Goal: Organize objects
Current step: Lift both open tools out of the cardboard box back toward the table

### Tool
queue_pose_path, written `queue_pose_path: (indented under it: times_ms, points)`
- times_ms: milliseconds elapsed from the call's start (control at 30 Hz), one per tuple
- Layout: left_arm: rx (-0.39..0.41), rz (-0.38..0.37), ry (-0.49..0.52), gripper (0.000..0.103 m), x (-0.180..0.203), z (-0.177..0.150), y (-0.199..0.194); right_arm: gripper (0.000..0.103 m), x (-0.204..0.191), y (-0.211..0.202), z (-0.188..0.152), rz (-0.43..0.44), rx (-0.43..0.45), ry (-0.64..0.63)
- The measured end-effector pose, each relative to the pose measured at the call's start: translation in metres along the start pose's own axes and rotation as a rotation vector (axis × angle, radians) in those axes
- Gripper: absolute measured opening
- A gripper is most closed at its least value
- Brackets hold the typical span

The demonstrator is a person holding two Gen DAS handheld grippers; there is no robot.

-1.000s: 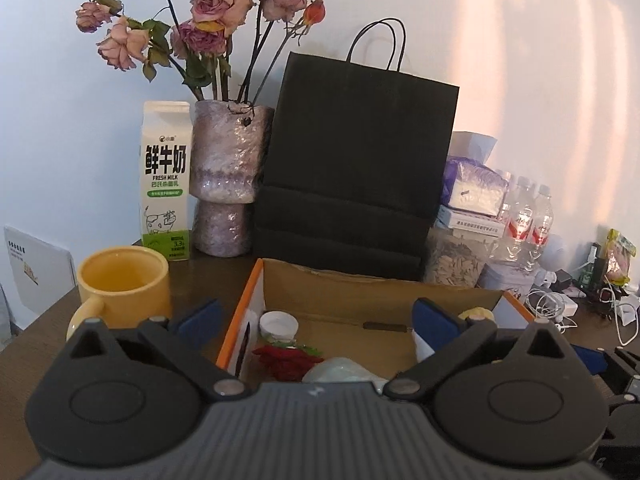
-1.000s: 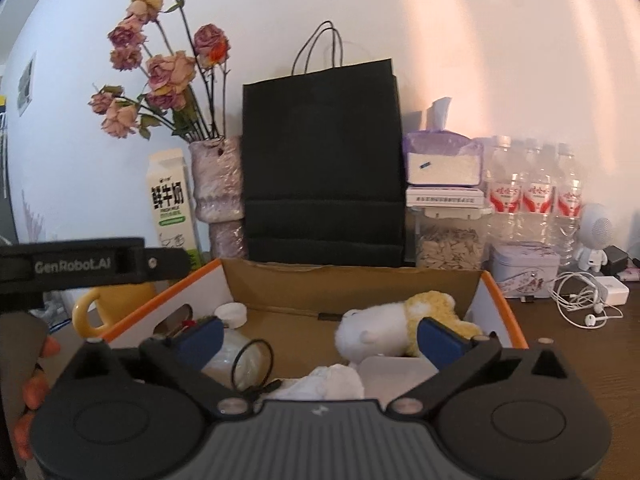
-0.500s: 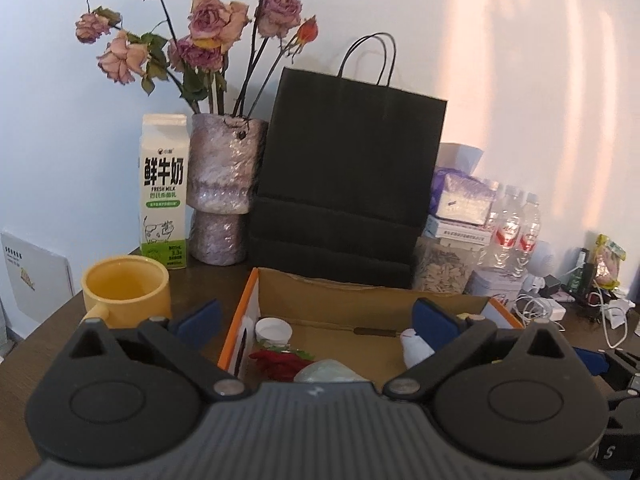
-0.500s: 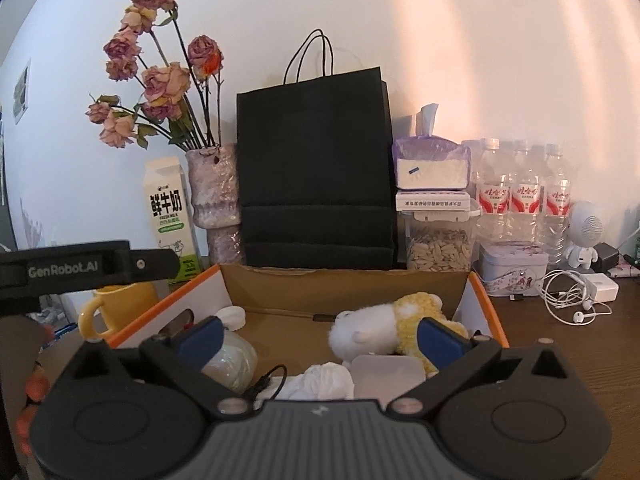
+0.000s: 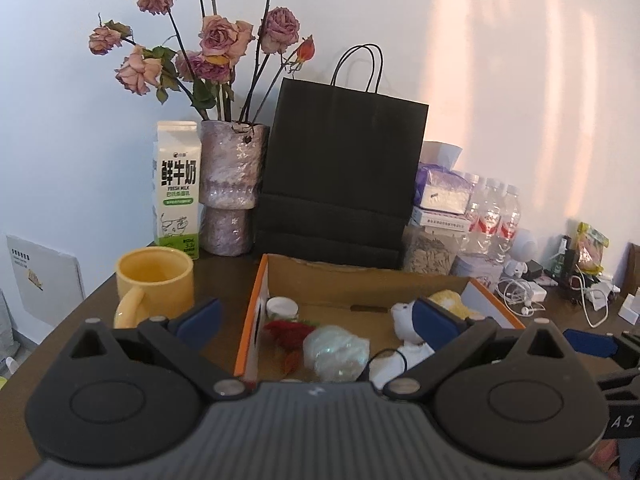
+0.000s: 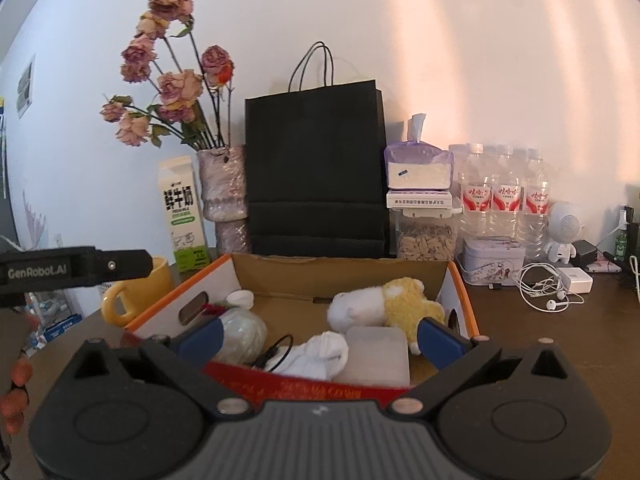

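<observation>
An open cardboard box [image 5: 256, 304] [image 6: 460, 292] with orange edges sits on the dark table. Inside lie a white and yellow plush toy [image 6: 384, 308] [image 5: 404, 316], a pale wrapped ball [image 5: 334, 352] [image 6: 242, 334], a red flower [image 5: 286, 330], a white lidded jar [image 5: 282, 307], a white sock [image 6: 318, 354], a black cable loop [image 6: 276, 354] and a frosted flat case [image 6: 376, 354]. My left gripper [image 5: 316, 322] hangs open and empty over the box's near left side. My right gripper [image 6: 318, 338] is open and empty above the box's near edge.
A yellow mug [image 5: 154, 282] stands left of the box. Behind are a milk carton [image 5: 176, 188], a vase of dried roses [image 5: 232, 184], a black paper bag [image 5: 340, 176], tissues [image 6: 418, 168], a seed jar [image 6: 426, 240], water bottles [image 6: 504, 196], a tin [image 6: 492, 258] and earphones [image 6: 548, 292].
Both grippers have pulled back and risen, so the box and the things behind look smaller and more of the box's contents shows. Both jaws stay open.
</observation>
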State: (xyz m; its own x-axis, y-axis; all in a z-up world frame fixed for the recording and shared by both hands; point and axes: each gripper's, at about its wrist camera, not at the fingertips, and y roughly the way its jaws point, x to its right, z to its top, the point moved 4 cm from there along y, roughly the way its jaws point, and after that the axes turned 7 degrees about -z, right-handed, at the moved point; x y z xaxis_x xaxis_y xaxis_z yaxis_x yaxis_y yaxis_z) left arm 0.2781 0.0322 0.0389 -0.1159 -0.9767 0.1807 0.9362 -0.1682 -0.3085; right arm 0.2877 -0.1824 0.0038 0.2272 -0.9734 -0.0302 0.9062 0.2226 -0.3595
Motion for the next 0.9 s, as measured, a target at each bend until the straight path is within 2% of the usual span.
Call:
queue_pose_path:
  times_ms: [467, 900]
  points:
    - [-0.069, 0.033, 0.014, 0.103, -0.008, -0.035, -0.061, 0.103, -0.011, -0.058, -0.041, 0.022, -0.049, -0.021]
    - [-0.104, 0.049, 0.009, 0.103, -0.019, -0.051, -0.091, 0.103, -0.036, -0.071, -0.055, 0.082, -0.101, -0.044]
